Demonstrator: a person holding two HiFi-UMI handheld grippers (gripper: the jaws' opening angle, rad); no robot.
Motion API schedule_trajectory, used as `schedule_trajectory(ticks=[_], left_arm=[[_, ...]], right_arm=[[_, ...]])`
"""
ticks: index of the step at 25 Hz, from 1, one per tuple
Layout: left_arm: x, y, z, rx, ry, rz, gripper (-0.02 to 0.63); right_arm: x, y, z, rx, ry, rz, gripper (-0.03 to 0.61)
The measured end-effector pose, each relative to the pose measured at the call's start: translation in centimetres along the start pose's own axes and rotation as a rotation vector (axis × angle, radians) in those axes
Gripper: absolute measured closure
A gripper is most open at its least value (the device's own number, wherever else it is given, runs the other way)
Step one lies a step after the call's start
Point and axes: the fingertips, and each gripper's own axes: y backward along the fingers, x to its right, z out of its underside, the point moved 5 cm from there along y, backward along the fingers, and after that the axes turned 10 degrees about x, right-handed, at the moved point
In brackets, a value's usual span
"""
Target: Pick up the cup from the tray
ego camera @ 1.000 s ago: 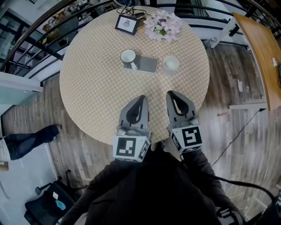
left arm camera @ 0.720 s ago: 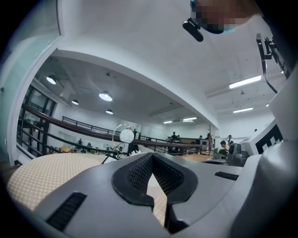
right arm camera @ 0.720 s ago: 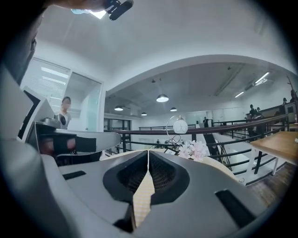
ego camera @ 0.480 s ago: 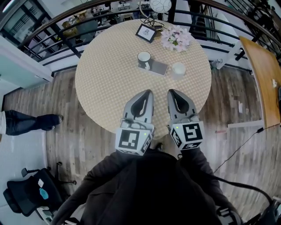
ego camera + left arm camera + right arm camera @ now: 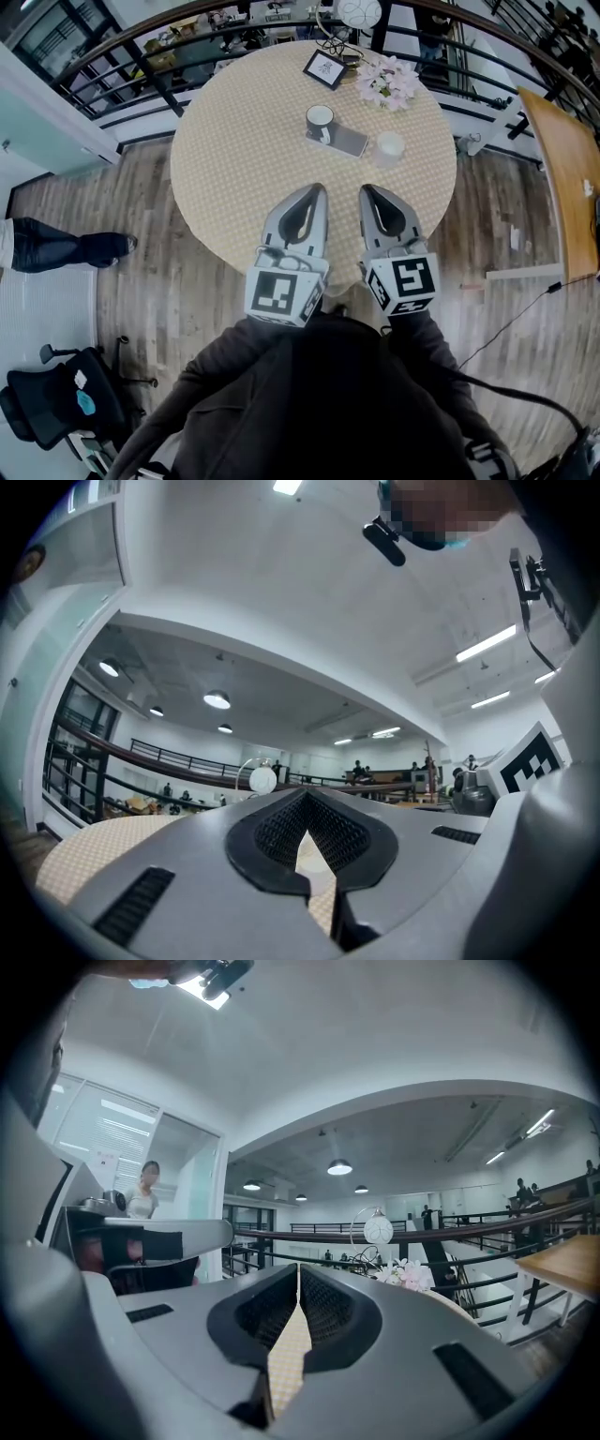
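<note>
A white cup (image 5: 320, 119) stands on the left end of a small grey tray (image 5: 344, 142) at the far side of a round checked table (image 5: 234, 150). My left gripper (image 5: 316, 190) and right gripper (image 5: 368, 191) hover side by side over the table's near edge, well short of the tray. Both are shut with nothing between the jaws. In the left gripper view the left gripper (image 5: 306, 795) shows its pads touching at the tip. The right gripper (image 5: 298, 1269) looks the same in the right gripper view. The jaws hide the cup in both gripper views.
A second white cup (image 5: 389, 147) stands right of the tray. Pink flowers (image 5: 387, 82), a framed picture (image 5: 325, 67) and a globe lamp (image 5: 359, 11) sit at the table's far edge. A railing curves behind. A person's leg (image 5: 56, 251) is at left, an office chair (image 5: 56, 403) lower left.
The table and everything on it have shifted up and to the right in the head view and look smaller. Both grippers stay shut and side by side, now nearer the table's edge.
</note>
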Motion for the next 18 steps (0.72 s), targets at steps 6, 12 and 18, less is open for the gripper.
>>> schedule_trajectory(ticks=[6,12,18], left_arm=[[0.7,0.9,-0.2,0.006,0.024,-0.019,0.609],[1.6,2.4,0.5,-0.037,0.034,-0.05,0.609],[1.2,2.7,1.4,-0.071,0.053,-0.064,0.609]], right_arm=[[-0.1,0.8,0.1,-0.004,-0.005,0.005,0.565],[-0.1,2.2,0.6,-0.011,-0.022,0.001,0.565],[-0.2,1.6,1.4,-0.024,-0.027,0.001,0.565]])
